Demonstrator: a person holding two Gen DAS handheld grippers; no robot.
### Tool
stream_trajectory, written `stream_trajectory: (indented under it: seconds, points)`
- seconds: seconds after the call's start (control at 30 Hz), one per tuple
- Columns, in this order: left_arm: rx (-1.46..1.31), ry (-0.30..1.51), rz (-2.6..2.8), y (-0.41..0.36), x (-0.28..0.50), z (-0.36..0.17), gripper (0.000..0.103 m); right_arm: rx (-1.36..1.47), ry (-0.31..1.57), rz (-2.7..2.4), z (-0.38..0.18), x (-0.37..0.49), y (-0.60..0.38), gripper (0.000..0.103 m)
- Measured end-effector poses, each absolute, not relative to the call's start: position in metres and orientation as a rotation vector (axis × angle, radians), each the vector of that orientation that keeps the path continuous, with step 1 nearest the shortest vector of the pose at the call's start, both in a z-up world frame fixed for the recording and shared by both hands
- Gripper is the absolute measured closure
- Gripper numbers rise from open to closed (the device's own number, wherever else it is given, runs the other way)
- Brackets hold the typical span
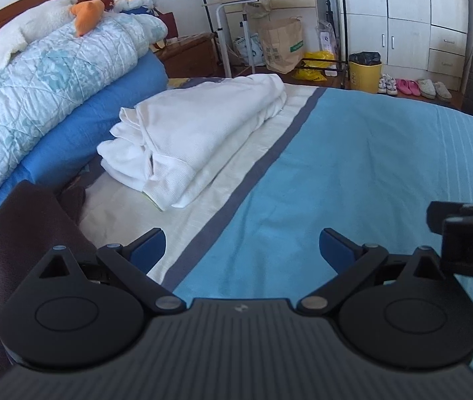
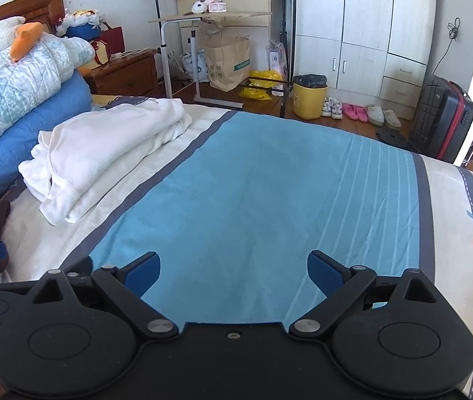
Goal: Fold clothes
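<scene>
Two tools, left tool (image 1: 242, 250) and right tool (image 2: 233, 273), spread wide, empty, white garment (image 1: 196, 133) folded, rumpled.

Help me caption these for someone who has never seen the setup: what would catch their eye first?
The folded white garment lying on the cream strip of the bed, left of the broad blue panel, stands out first. Behind it, a pale patterned quilt is heaped on a blue pillow by the wooden headboard. Both claws, left and right, are open and empty over the bed.
</scene>
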State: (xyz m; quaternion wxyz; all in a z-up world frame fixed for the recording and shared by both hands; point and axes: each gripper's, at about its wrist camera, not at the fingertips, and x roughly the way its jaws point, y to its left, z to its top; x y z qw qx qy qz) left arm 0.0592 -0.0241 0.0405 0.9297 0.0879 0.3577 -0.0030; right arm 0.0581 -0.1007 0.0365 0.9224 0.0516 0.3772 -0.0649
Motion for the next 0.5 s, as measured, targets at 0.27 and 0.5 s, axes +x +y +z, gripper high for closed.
stream_trajectory:
  seconds: [0.27, 0.5]
  points:
    - [0.170, 0.761, -0.027, -0.0295, 0.0616, 0.0336, 0.000, 0.103, 0.776, -0.129, 0.0351, 0.0580, -0.0970, 0.006]
    - [0.167, 0.768, -0.032, -0.0289, 0.0618, 0.0326, 0.000, 0.108, 0.780, -0.129, 0.0340, 0.0577, -0.0963, 0.006]
